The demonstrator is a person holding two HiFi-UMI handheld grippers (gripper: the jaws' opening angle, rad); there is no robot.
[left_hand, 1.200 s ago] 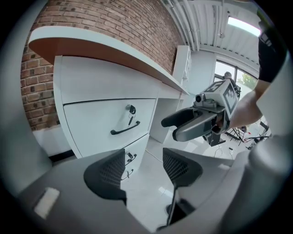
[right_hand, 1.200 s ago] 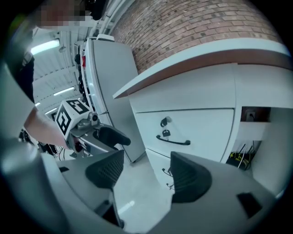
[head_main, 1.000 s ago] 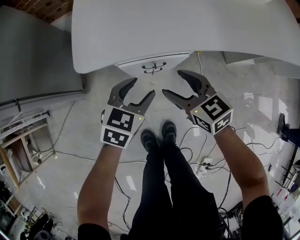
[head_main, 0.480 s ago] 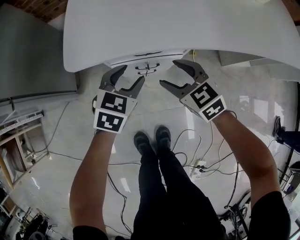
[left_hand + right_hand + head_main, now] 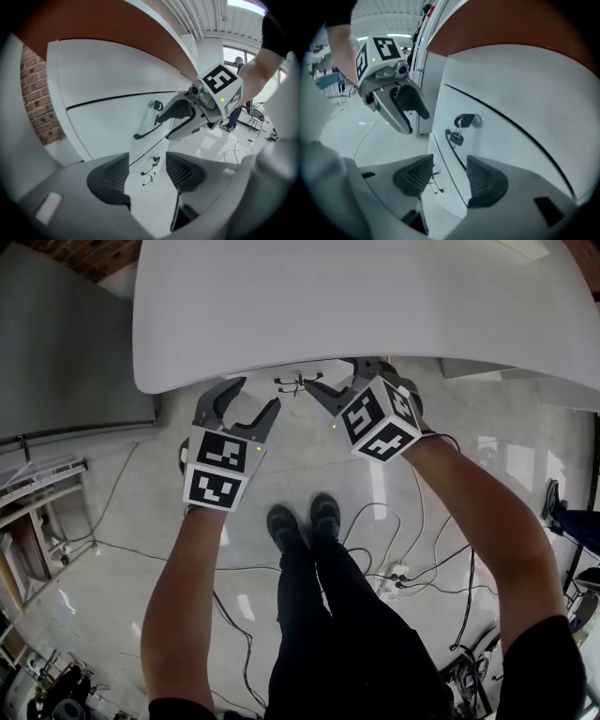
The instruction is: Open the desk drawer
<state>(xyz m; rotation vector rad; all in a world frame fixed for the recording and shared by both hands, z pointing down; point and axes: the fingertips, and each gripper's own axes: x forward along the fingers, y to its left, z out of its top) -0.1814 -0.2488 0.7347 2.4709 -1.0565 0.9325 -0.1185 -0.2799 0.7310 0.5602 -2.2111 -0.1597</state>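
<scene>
The white drawer unit (image 5: 274,366) stands under the white desk top (image 5: 375,306), with its dark handles (image 5: 298,382) just showing. My right gripper (image 5: 339,379) reaches under the desk edge at the top drawer. Its jaws are closing and straddle the black drawer handle (image 5: 458,151) without pressing on it. Above the handle a key with a fob (image 5: 463,122) sits in the lock. My left gripper (image 5: 255,395) hangs open just left of the unit, nothing between its fingers. In the left gripper view the right gripper (image 5: 180,117) lies along the top drawer's handle (image 5: 146,131).
The person's legs and shoes (image 5: 302,519) stand right below the grippers. Cables (image 5: 412,559) trail over the glossy floor. A grey cabinet (image 5: 66,352) stands at the left and a low shelf (image 5: 37,512) beside it. Lower drawer handles (image 5: 149,169) show between the left jaws.
Both grippers have moved up the picture towards the drawer unit. The right gripper has rolled over, its tips have gone under the desk edge, and its jaws have narrowed.
</scene>
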